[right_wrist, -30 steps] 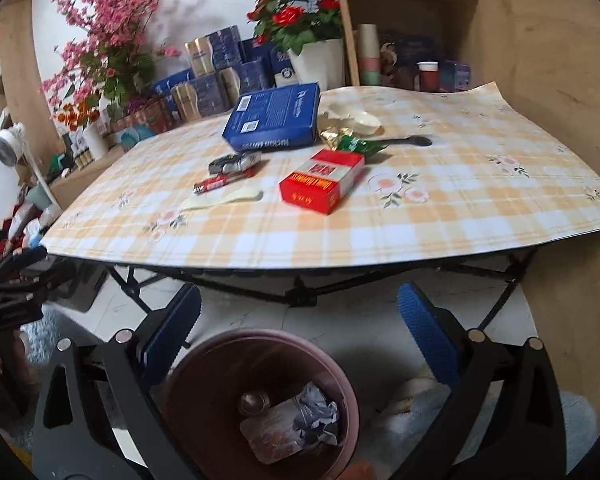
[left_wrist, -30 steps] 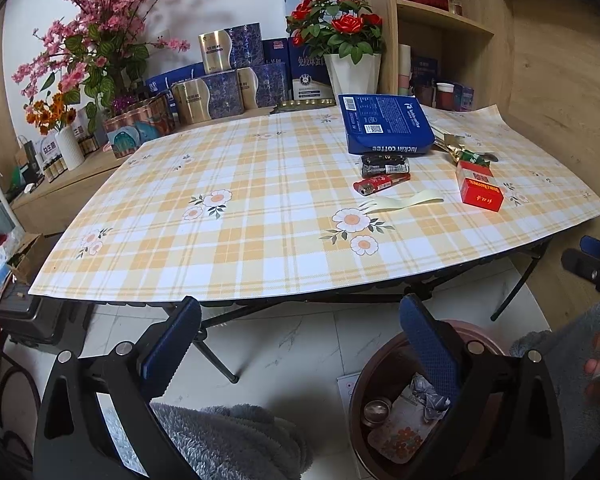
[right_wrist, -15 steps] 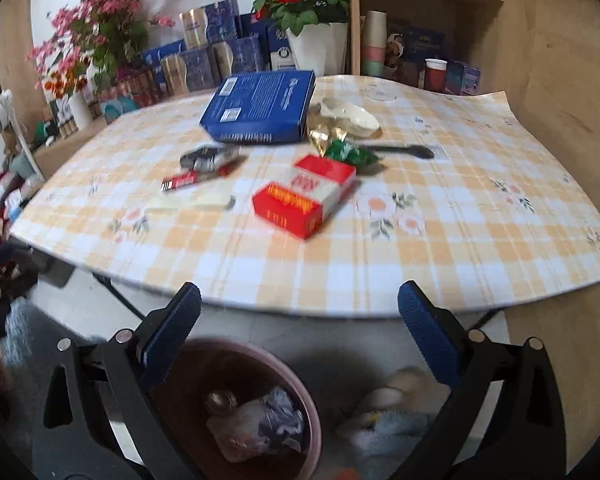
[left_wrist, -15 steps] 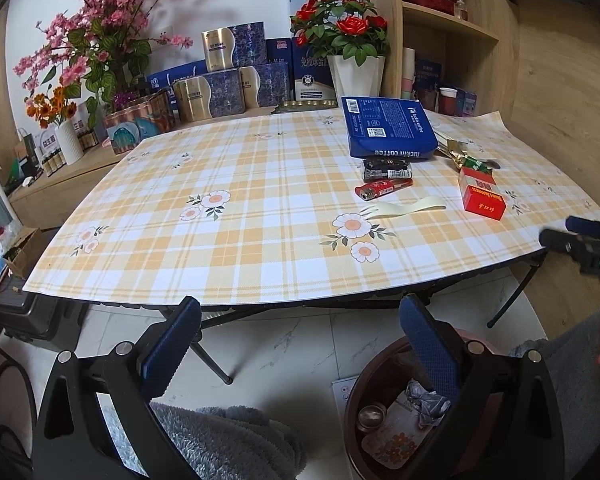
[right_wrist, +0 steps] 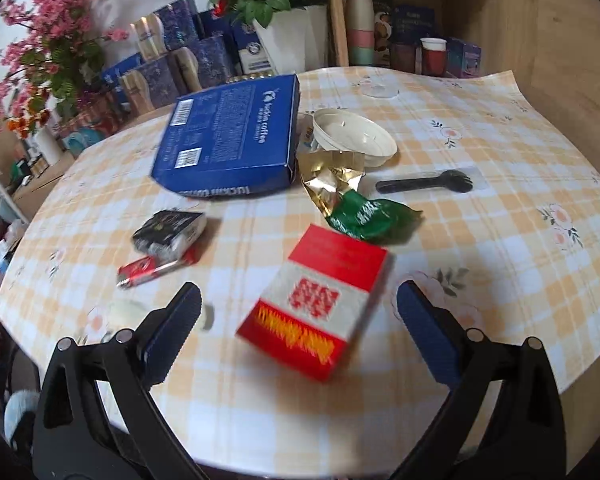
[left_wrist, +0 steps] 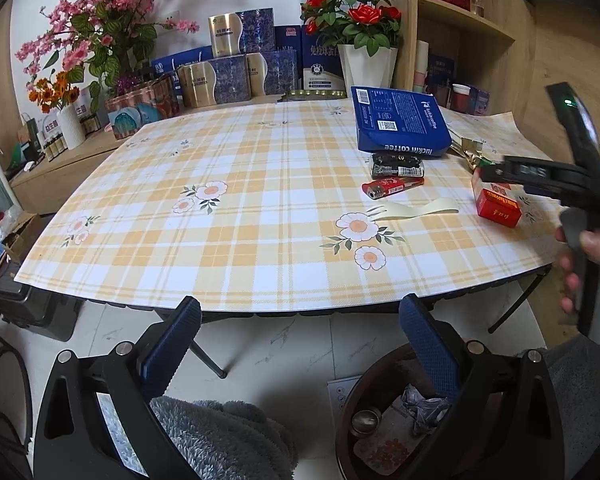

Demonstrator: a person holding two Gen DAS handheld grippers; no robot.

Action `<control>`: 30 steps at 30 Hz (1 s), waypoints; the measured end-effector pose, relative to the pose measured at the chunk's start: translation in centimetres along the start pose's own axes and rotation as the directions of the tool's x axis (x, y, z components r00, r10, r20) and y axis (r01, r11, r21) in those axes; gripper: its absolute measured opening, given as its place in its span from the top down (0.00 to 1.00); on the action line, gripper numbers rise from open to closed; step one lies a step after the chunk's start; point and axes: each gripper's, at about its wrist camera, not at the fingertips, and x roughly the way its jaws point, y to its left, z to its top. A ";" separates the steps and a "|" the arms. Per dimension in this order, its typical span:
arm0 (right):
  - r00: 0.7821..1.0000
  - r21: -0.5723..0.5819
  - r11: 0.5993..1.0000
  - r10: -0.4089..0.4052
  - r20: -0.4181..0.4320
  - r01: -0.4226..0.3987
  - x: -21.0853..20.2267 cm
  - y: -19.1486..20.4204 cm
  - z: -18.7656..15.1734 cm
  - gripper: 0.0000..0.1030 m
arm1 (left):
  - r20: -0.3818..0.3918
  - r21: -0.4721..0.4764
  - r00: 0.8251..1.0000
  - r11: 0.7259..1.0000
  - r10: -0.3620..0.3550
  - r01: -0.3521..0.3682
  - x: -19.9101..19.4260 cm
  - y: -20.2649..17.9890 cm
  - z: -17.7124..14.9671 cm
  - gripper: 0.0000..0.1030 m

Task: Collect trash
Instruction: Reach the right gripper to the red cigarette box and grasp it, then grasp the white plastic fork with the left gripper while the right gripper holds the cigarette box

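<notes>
A red and white cigarette pack (right_wrist: 318, 300) lies on the plaid table just ahead of my open right gripper (right_wrist: 300, 320), between its spread fingers but untouched. Behind it sit a green wrapper (right_wrist: 366, 214), gold foil (right_wrist: 328, 178), a black fork (right_wrist: 424, 184), a white lid (right_wrist: 354, 134), a blue coffee box (right_wrist: 232, 132), a black packet (right_wrist: 168, 232) and a red lighter (right_wrist: 152, 270). My left gripper (left_wrist: 300, 344) hangs open below the table edge, above a brown bin (left_wrist: 348, 412) holding trash. The right tool (left_wrist: 560, 176) shows over the red pack (left_wrist: 496, 206).
Flower vases and stacked boxes (left_wrist: 236, 68) line the back of the table (left_wrist: 240, 240). A wooden shelf (left_wrist: 464, 32) stands at the right. A pale paper strip (left_wrist: 416, 210) lies near the lighter (left_wrist: 392, 188). A grey fleece sleeve (left_wrist: 220, 436) sits below.
My right gripper rose from over the bin to the table and closed in on the red cigarette pack. The left gripper lifted slightly and stayed open.
</notes>
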 end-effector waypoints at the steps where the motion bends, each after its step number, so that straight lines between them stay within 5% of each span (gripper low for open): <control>1: 1.000 0.005 1.000 -0.019 -0.009 0.019 0.7 0.1 0.2 0.11 | -0.001 -0.002 1.000 1.000 -0.001 0.001 0.1 0.0 0.0 0.06; 7: 0.991 0.009 0.994 -0.104 -0.085 0.105 3.4 -0.3 0.1 0.31 | -0.008 -0.016 1.000 1.000 -0.007 0.007 0.4 0.1 0.2 0.06; 11: 0.996 -0.008 0.999 -0.053 -0.068 0.052 2.6 -0.7 -0.5 0.37 | -0.014 -0.009 1.000 1.000 -0.011 0.011 0.6 -0.1 0.2 0.06; 30: 0.997 -0.079 0.996 0.047 0.063 -0.042 -5.7 -2.3 -3.6 0.41 | -0.012 -0.011 0.997 0.997 -0.078 0.078 1.9 -1.1 3.3 0.06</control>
